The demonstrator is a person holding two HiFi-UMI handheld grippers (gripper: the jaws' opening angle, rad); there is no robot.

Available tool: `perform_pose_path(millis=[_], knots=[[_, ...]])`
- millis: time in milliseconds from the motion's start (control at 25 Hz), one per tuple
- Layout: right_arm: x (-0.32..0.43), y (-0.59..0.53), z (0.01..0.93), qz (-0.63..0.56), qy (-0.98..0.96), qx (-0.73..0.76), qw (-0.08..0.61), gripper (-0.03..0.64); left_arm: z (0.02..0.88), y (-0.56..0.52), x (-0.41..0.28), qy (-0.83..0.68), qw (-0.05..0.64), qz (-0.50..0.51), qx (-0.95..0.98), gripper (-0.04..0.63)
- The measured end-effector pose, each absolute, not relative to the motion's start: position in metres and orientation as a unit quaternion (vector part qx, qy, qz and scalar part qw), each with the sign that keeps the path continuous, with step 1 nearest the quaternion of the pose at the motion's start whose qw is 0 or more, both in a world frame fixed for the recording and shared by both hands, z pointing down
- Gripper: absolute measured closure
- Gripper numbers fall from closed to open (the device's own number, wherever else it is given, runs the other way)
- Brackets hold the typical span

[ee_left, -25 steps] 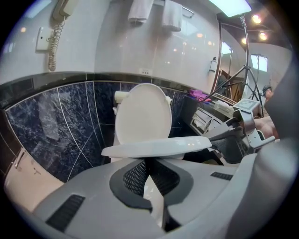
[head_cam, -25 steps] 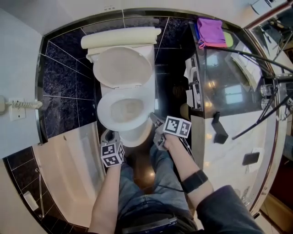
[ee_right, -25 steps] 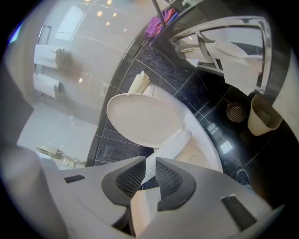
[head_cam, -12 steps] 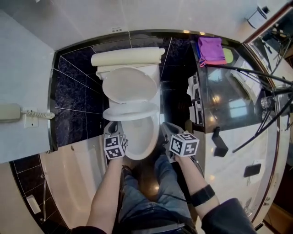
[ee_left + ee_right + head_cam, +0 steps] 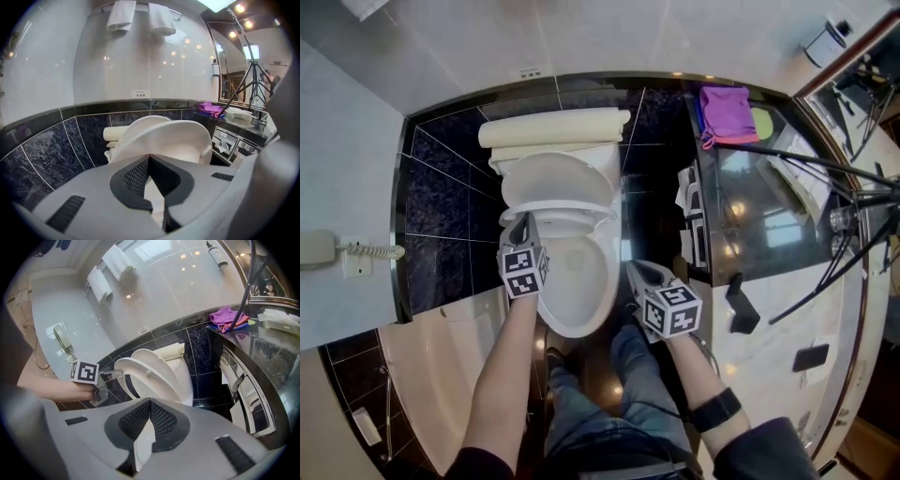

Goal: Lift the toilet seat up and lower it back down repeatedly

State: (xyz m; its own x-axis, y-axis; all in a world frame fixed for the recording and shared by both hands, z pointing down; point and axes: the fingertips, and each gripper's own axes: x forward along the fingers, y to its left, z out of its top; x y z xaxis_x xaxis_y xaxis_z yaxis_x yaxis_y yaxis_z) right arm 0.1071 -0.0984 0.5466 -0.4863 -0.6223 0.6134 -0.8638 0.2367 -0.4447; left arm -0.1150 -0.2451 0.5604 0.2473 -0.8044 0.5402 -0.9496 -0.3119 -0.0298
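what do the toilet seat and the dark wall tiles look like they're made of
Toilet seat: likely moulded plastic, smooth off-white, thin with a soft sheen.
Dark wall tiles: glossy, pale-veined; polished stone or glazed ceramic, can't tell which.

The half-raised seat leaned over the back of the bowl, so only the front part of the bowl lay open from above. Behind it the lid stood against the tank, and the dark tiled wall closed that side. On the left, the bathtub came near the bowl, and the left gripper filled that narrow gap. On the right, a strip of floor ran free up to the vanity, with the right gripper in it. Tripod legs crossed above the vanity.
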Motion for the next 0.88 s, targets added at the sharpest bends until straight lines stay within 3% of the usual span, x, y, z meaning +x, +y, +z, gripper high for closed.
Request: perform_pose_path(millis=[400,880], knots=[[0.127,-0.122,0.542,0.357,-0.778,0.489,0.169,0.6,0.565,-0.294,-0.11,-0.565,0.138,0.252,0.774,0.595],[0.119,-0.121,0.528,0.327,-0.786,0.492,0.182,0.6,0.541,-0.247,-0.106,-0.537,0.138,0.267,0.788,0.595]])
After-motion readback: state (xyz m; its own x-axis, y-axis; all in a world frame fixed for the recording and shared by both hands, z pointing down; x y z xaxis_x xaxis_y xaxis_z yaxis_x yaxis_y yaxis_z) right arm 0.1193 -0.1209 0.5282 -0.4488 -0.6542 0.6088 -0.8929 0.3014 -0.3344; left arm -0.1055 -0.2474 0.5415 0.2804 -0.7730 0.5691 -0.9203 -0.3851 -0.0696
